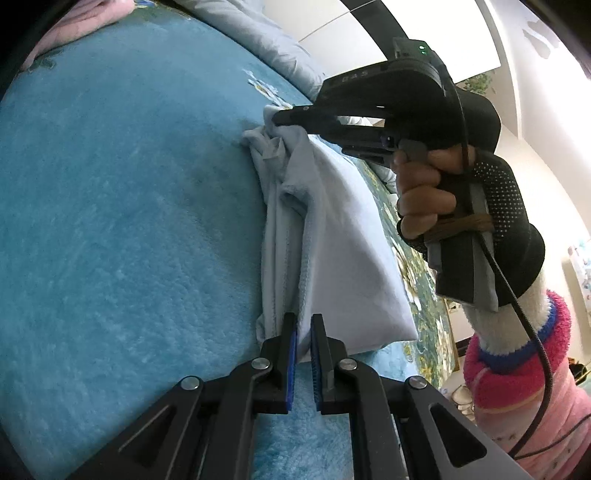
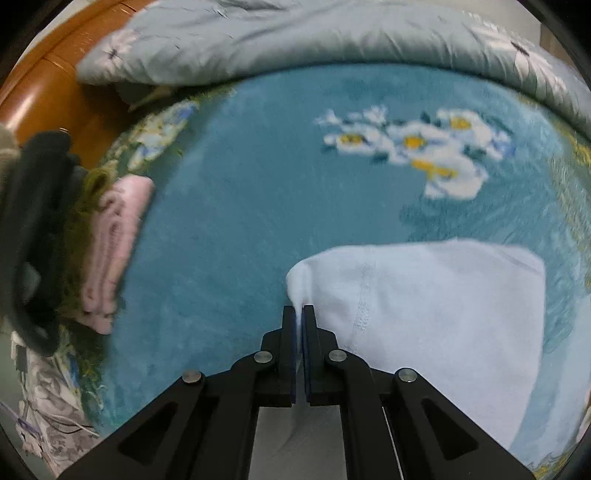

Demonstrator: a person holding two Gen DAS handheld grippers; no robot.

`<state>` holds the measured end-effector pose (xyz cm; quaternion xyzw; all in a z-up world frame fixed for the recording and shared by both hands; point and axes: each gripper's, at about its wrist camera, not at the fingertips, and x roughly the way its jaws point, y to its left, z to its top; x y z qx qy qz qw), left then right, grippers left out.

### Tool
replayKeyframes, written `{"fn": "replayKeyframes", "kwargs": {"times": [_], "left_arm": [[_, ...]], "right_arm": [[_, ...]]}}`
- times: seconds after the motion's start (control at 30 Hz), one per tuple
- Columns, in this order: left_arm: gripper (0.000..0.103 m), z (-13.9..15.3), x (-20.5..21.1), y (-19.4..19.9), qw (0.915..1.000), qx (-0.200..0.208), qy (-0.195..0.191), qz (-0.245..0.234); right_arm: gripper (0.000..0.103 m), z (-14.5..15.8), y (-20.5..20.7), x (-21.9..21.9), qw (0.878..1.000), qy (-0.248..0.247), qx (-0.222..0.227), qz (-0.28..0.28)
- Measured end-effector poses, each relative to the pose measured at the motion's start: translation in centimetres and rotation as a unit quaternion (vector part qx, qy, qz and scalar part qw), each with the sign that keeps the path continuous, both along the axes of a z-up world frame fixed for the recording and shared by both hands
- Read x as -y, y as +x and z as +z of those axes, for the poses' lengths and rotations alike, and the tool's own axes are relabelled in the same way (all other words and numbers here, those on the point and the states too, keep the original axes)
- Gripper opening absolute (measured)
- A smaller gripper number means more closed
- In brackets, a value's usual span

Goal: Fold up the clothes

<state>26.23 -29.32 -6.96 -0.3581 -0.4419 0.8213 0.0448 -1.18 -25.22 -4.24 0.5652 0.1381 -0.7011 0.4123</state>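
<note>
A corner of the pale blue garment (image 1: 343,258) is pinched between the nearly closed blue pads of the left gripper (image 1: 303,332). Another corner, bunched, is clamped tight in the right gripper (image 2: 299,314), which is held in a hand (image 1: 424,192) wearing a dotted black glove. The garment is stretched between the two grippers and partly folded on a teal plush blanket (image 1: 129,221) printed with white flowers (image 2: 417,151). A folded pink knit (image 2: 114,251) is seen near the blanket's edge, and a grey-blue quilt (image 2: 295,33) is bunched beyond.
</note>
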Motion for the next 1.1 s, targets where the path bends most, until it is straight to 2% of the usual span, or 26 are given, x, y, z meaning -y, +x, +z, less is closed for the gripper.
{"fn": "replayKeyframes", "kwargs": {"times": [0.1, 0.13, 0.2, 0.27, 0.3, 0.33, 0.37, 0.4, 0.47, 0.57, 0.63, 0.77, 0.83, 1.0, 1.1], "left_arm": [[0.009, 0.2, -0.2, 0.1, 1.0000, 0.002, 0.000, 0.001], [0.009, 0.2, -0.3, 0.2, 1.0000, 0.002, 0.000, 0.002], [0.010, 0.7, -0.5, 0.6, 1.0000, -0.004, -0.004, 0.004], [0.018, 1.4, -0.6, 1.2, 0.9999, -0.011, -0.011, 0.006], [0.035, 1.7, -0.7, 1.4, 0.9997, -0.015, -0.016, 0.007], [0.058, 2.2, -0.7, 1.7, 0.9995, -0.021, -0.024, 0.009], [0.066, 2.8, -0.5, 2.0, 0.9990, -0.028, -0.032, 0.014], [0.068, 3.3, -0.2, 2.4, 0.9984, -0.036, -0.040, 0.019], [0.069, 4.1, 0.0, 3.0, 0.9973, -0.053, -0.043, 0.028], [0.073, 4.5, 1.4, 3.0, 0.9949, -0.067, -0.040, 0.064], [0.075, 4.7, 2.1, 1.6, 0.9925, -0.068, -0.045, 0.091], [0.076, 4.0, 2.0, 0.7, 0.9879, -0.067, -0.050, 0.131], [0.076, 3.9, 2.0, 0.7, 0.9866, -0.066, -0.045, 0.143], [0.077, 4.0, 1.8, 0.0, 0.9884, -0.047, -0.019, 0.143], [0.077, 3.4, 1.7, -0.7, 0.9882, -0.045, -0.007, 0.146]], "right_arm": [[0.005, 0.9, 0.1, -0.3, 1.000, -0.006, 0.003, 0.007], [0.008, 1.5, 0.1, -0.6, 1.000, -0.015, 0.007, 0.012], [0.023, 3.3, 0.3, -2.3, 0.999, -0.046, 0.010, 0.021], [0.032, 5.1, 0.7, -5.2, 0.996, -0.082, 0.001, 0.023], [0.037, 5.5, 0.8, -7.3, 0.995, -0.102, -0.006, 0.017], [0.042, 6.0, 1.0, -9.5, 0.992, -0.121, -0.012, 0.012], [0.052, 6.1, 0.9, -11.9, 0.990, -0.138, -0.012, 0.000], [0.060, 5.0, 0.6, -14.8, 0.988, -0.149, 0.006, -0.026], [0.062, 3.0, -0.2, -20.2, 0.982, -0.169, 0.041, -0.077], [0.062, -0.5, -0.6, -25.1, 0.968, -0.183, 0.101, -0.137], [0.063, -2.1, -0.3, -26.9, 0.958, -0.201, 0.134, -0.156], [0.068, -3.8, 1.6, -26.4, 0.944, -0.231, 0.173, -0.157], [0.068, -3.6, 2.5, -25.5, 0.948, -0.231, 0.155, -0.155], [0.068, -4.0, 5.0, -24.4, 0.942, -0.256, 0.165, -0.140], [0.069, -4.5, 6.2, -24.5, 0.932, -0.276, 0.183, -0.146]]}}
